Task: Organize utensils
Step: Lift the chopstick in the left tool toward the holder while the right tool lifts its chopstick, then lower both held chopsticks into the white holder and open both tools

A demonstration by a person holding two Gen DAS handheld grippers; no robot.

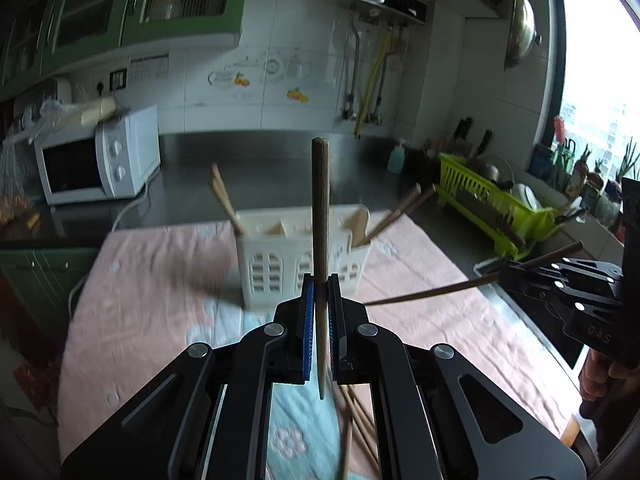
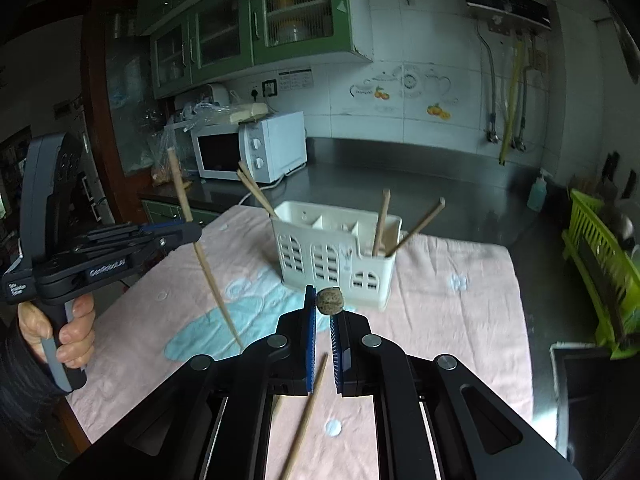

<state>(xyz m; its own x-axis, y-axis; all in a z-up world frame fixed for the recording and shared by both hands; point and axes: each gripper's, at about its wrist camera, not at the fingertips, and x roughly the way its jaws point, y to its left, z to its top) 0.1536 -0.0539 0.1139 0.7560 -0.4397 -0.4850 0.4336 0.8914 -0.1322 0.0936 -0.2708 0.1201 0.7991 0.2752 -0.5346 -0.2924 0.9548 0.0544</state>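
- My left tongs [image 1: 321, 312] are clamped on one chopstick [image 1: 321, 216], which stands nearly upright between the blue pads [image 1: 307, 320], its blunt end at 12 o'clock and its thin tip below the jaws.
- From my right wrist camera the same left tongs [image 2: 191, 233] show at 9 o'clock, with my hand [image 2: 60, 330] wrapped round the handle and the stick slanting down through the jaws.
- A pink and blue cloth [image 1: 152, 280] covers the counter under both tools.
- A microwave [image 1: 96, 160] sits at 10 o'clock on the dark counter, well apart from the cloth.
- The white holder [image 1: 304, 256] stands on the cloth just beyond my left tongs, at 12 o'clock.
- Two chopsticks [image 1: 224, 200] lean out of its left compartment towards 11 o'clock.
- Two more [image 1: 404, 208] lean out of its right compartment towards 2 o'clock.
- Loose chopsticks [image 1: 356, 420] lie on the cloth at 6 o'clock, under my left tongs.
- My right tongs [image 2: 323, 320] are closed on a second chopstick [image 2: 329, 301]; I see it end-on, the round blunt end towards the camera between the pads.
- Seen from my left wrist, those right tongs [image 1: 504, 274] sit at 3 o'clock, the stick lying nearly level across the jaws.
- One loose chopstick [image 2: 308, 412] lies on the cloth below my right tongs.
- A green dish rack [image 2: 600, 272] sits at 3 o'clock, off the cloth.
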